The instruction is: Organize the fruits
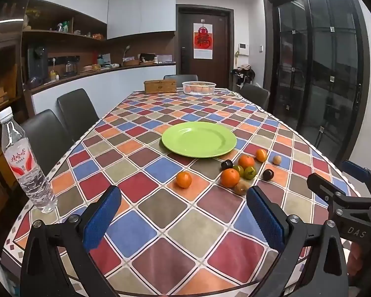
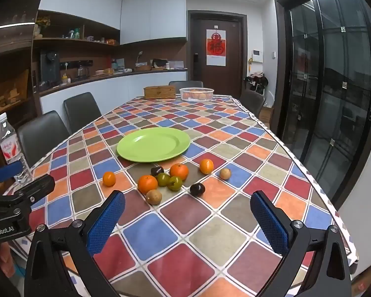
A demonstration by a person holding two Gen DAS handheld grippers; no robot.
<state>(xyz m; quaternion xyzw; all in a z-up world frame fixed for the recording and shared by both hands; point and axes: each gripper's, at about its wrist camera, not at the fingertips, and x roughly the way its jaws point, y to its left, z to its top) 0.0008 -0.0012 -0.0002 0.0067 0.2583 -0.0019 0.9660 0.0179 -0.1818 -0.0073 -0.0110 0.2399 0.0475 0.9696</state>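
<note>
Both tools are wide open and holding nothing — left tool (image 1: 184,219), right tool (image 2: 188,219), hovering over the checkered bench (image 2: 210,235). Fruits (image 2: 170,180) sit loose at 12 o'clock of the right tool, with the empty green plate (image 2: 153,144) just beyond — water bottle (image 1: 24,163) off at 10 o'clock.

White walls w/ white upper cabinets (image 2: 153,14); dark wood shelves (image 1: 61,34) on the left, cluttered w/ small items. Curved counter (image 2: 116,75), white front, dark top, kettle & bits on it. Dark brown door (image 2: 216,52) at the back w/ a red-and-white poster (image 2: 216,47); intercom panel (image 2: 256,56) beside it. Black-framed glass sliding doors (image 2: 334,74) on the right, dark outside. Long table in a checked multicolour cloth (image 2: 185,222); dark leather chairs (image 2: 81,111) along the sides & far end.
</note>
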